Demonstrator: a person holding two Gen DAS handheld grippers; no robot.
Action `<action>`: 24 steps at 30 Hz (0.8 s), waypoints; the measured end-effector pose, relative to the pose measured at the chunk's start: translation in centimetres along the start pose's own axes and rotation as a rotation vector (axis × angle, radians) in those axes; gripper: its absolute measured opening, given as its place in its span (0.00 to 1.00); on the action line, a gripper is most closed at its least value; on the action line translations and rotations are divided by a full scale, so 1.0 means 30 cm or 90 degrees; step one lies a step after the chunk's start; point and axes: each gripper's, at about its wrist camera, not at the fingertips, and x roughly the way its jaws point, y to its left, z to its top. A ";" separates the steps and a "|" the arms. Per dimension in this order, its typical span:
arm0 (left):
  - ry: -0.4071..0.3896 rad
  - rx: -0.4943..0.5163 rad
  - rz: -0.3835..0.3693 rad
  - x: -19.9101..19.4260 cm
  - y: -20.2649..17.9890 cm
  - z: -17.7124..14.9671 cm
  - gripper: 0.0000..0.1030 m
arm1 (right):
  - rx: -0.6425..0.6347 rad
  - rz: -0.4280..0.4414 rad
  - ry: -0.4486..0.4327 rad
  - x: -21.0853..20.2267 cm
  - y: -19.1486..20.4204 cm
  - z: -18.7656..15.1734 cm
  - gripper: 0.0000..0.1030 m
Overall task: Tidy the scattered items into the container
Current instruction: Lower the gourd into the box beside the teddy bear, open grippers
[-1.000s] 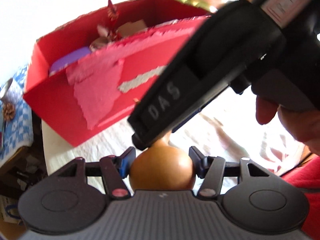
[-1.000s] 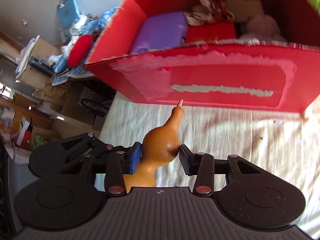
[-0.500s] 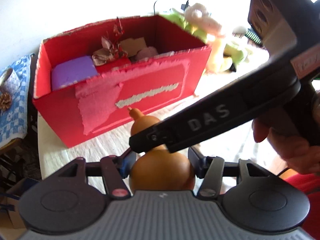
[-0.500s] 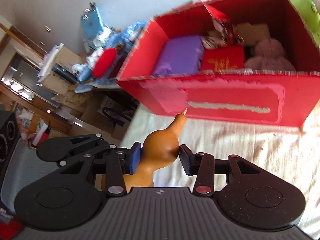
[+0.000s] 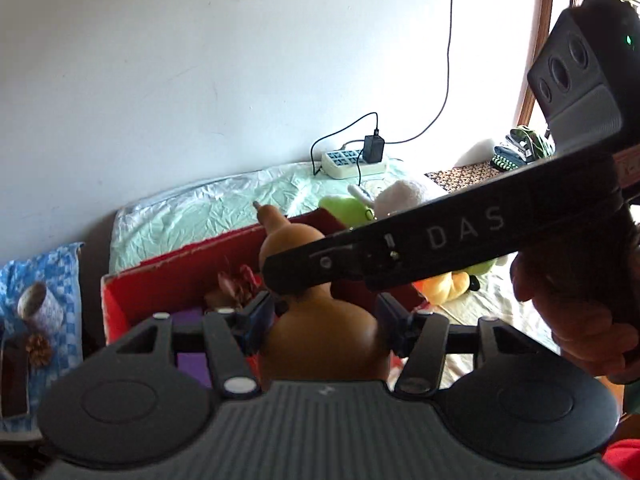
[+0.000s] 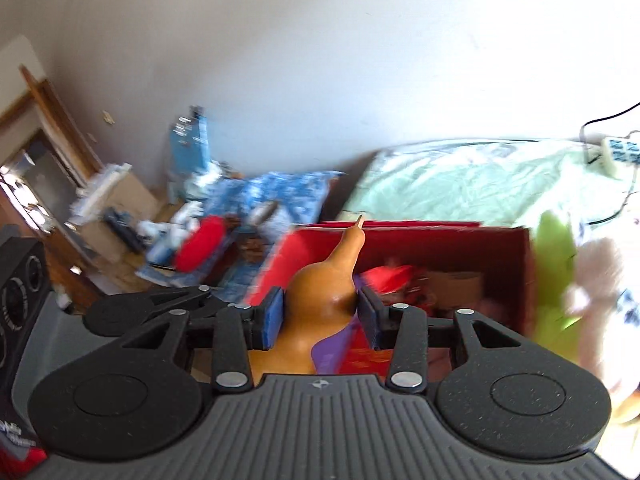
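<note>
A tan bottle gourd (image 5: 292,240) is carried by both grippers over the open red cardboard box (image 5: 160,280). My left gripper (image 5: 324,314) is shut on its big lower bulb. The right gripper (image 6: 321,312) is shut on the smaller upper bulb, and the gourd's neck (image 6: 346,248) points past the box's far rim (image 6: 440,226). In the left wrist view the right gripper's black body (image 5: 440,236) and a hand (image 5: 580,320) cross over the gourd. Inside the box lie a purple block (image 6: 332,352), a red packet (image 6: 388,276) and other small things.
Plush toys, white (image 5: 400,200), green (image 5: 344,208) and yellow (image 5: 444,288), lie just right of the box on the pale green sheet. A power strip (image 5: 352,162) with cables sits by the wall. Left of the box are a blue checked cloth (image 5: 60,264), a cup (image 5: 40,304) and a speaker (image 6: 20,292).
Both grippers rose together with the gourd. It went from low in front of the box's front wall to above the box opening, and both views tilted up toward the wall.
</note>
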 end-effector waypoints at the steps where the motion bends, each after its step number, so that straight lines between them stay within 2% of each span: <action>1: 0.003 -0.002 0.001 0.044 0.001 0.014 0.56 | -0.008 -0.023 0.010 0.024 -0.019 0.021 0.42; 4: 0.031 -0.024 -0.012 0.191 0.015 0.038 0.53 | -0.058 -0.107 0.064 0.139 -0.063 0.029 0.42; 8: 0.096 -0.077 -0.032 0.367 0.041 0.025 0.38 | -0.110 -0.201 0.140 0.283 -0.118 0.009 0.42; 12: 0.146 -0.110 -0.046 0.468 0.060 -0.013 0.38 | -0.121 -0.211 0.206 0.349 -0.170 -0.012 0.42; 14: 0.156 -0.116 -0.053 0.480 0.066 -0.030 0.38 | -0.120 -0.218 0.209 0.361 -0.182 -0.016 0.42; 16: 0.161 -0.113 -0.058 0.481 0.073 -0.039 0.38 | -0.104 -0.241 0.187 0.347 -0.199 -0.006 0.44; 19: 0.170 -0.118 -0.070 0.482 0.084 -0.054 0.39 | -0.029 -0.221 0.134 0.308 -0.240 0.021 0.45; 21: 0.179 -0.129 -0.084 0.488 0.093 -0.066 0.39 | 0.024 -0.204 0.113 0.284 -0.264 0.031 0.41; 24: 0.186 -0.136 -0.102 0.489 0.093 -0.083 0.42 | 0.040 -0.199 0.112 0.280 -0.268 0.019 0.34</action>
